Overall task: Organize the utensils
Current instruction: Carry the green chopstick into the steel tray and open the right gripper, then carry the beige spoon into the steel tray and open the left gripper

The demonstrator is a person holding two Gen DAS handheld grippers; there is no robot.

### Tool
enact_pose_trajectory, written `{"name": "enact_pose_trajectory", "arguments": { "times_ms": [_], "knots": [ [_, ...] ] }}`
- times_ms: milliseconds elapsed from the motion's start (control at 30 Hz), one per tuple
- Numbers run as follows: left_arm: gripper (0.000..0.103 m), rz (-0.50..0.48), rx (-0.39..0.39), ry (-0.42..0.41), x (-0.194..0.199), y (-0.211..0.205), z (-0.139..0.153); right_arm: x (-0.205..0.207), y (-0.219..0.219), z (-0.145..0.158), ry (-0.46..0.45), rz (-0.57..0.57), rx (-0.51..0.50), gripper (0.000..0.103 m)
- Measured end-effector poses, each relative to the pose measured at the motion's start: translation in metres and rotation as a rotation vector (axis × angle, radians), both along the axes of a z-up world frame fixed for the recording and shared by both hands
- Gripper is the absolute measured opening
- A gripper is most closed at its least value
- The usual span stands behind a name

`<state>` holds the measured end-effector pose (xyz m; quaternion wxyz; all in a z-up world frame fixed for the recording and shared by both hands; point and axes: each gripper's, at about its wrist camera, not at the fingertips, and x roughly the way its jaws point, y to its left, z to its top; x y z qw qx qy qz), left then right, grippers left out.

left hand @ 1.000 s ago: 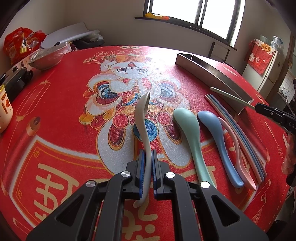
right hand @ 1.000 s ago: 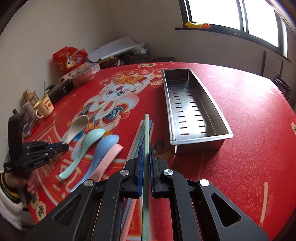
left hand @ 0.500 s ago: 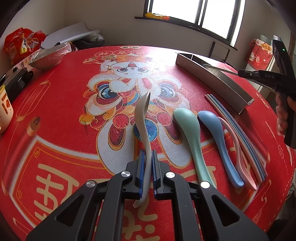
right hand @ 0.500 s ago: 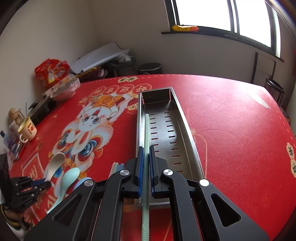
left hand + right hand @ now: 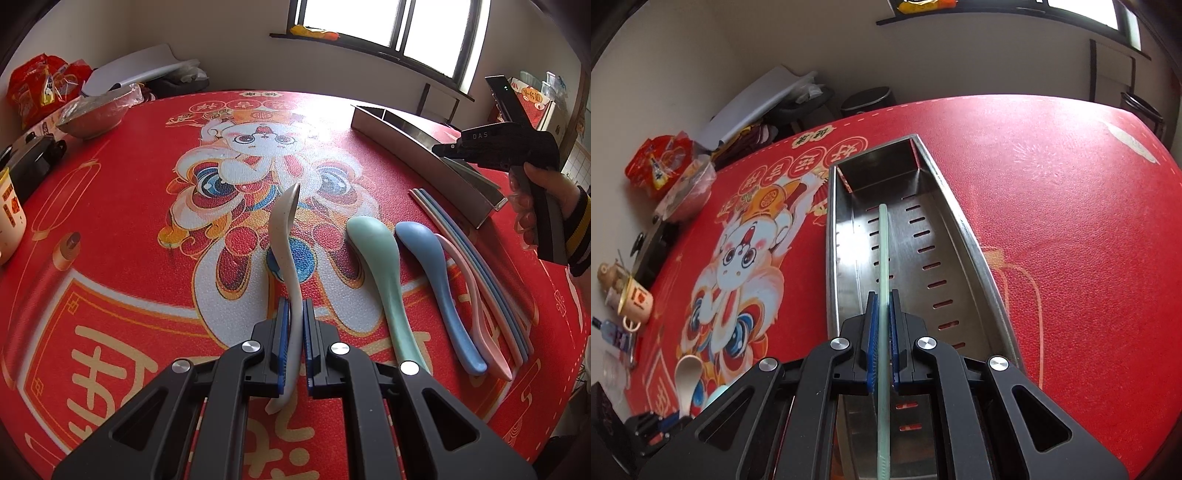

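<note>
The right gripper (image 5: 882,332), jaws clenched on a green chopstick (image 5: 883,251), has swung from the surface to over the steel tray (image 5: 964,236), ready to drop; left gripper (image 5: 293,343) grips the white spoon (image 5: 286,236)

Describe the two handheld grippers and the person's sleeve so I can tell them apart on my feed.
Both look alike: the left gripper and right gripper have matte black angular fingers with cut-outs, silver round bolts and blue ribbed pads. From the side, the right one shows white "DAS" lettering. The hand wears a dark cuff with yellow stripes.
</note>
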<state>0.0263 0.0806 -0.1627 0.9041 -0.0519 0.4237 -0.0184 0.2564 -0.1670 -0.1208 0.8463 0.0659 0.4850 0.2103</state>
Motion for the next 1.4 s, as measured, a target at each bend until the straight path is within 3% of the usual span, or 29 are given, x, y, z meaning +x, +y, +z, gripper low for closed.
{"name": "enact_pose_trajectory", "arguments": {
  "times_ms": [633, 967, 1000, 1100, 1267, 1400],
  "knots": [
    [0.008, 0.0, 0.002, 0.0, 0.0, 0.0, 0.0, -0.001, 0.001, -0.017, 0.064, 0.006, -0.003, 0.008],
    [0.008, 0.0, 0.008, 0.001, 0.0, -0.001, 0.0, -0.045, -0.017, 0.019, -0.126, -0.017, -0.088, 0.009],
    [0.008, 0.0, 0.009, 0.001, 0.0, -0.001, 0.0, -0.051, -0.021, 0.023, -0.155, -0.019, -0.088, 0.015],
    [0.008, 0.0, 0.013, 0.001, 0.001, -0.002, 0.0, -0.072, -0.038, 0.034, -0.252, -0.048, -0.086, 0.054],
    [0.008, 0.0, 0.013, 0.001, 0.001, -0.002, 0.0, -0.105, -0.063, 0.044, -0.371, -0.067, -0.094, 0.062],
    [0.007, 0.0, 0.017, 0.001, 0.0, -0.002, 0.001, -0.123, -0.082, 0.04, -0.39, -0.102, -0.083, 0.069]
  ]
}}
